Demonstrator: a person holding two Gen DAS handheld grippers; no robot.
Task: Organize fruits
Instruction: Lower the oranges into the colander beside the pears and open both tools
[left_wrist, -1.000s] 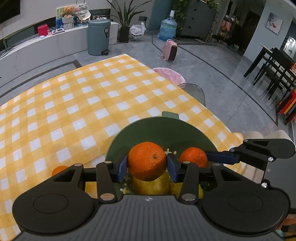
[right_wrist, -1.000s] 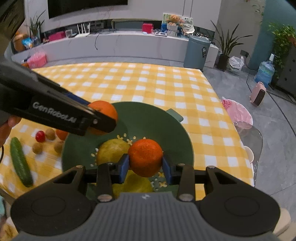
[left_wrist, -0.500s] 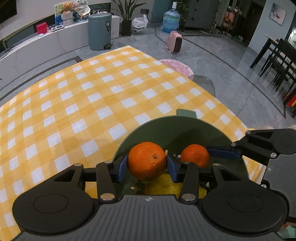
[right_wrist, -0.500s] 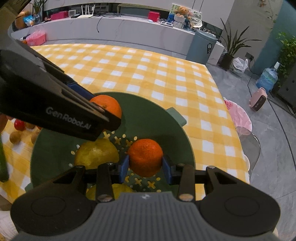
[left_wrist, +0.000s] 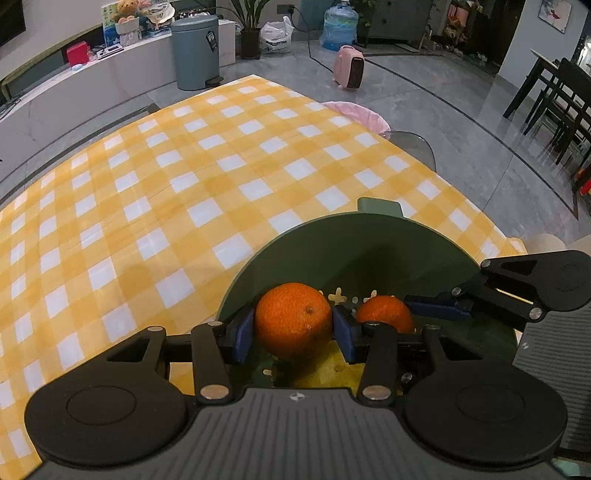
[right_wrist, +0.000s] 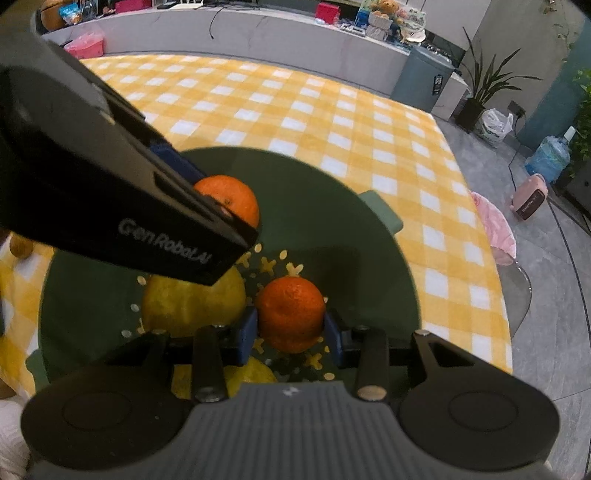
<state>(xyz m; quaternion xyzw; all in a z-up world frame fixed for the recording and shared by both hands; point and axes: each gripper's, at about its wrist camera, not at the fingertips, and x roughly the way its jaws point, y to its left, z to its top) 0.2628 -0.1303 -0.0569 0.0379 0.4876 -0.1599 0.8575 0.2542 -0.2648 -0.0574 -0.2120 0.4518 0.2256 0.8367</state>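
My left gripper is shut on an orange tangerine and holds it low inside the dark green bowl, near its left rim. My right gripper is shut on a second tangerine over the bowl's patterned floor. That second tangerine also shows in the left wrist view, with the right gripper reaching in from the right. The left gripper's tangerine shows in the right wrist view. Two yellow fruits lie in the bowl.
The bowl stands near the right edge of a table under a yellow and white checked cloth. A clear chair with a pink cushion stands beside that edge. A small brown fruit lies left of the bowl.
Both grippers have sunk lower into the bowl with their tangerines still gripped. The bowl fills more of the right wrist view, and the vegetables to the left have slid out of sight.
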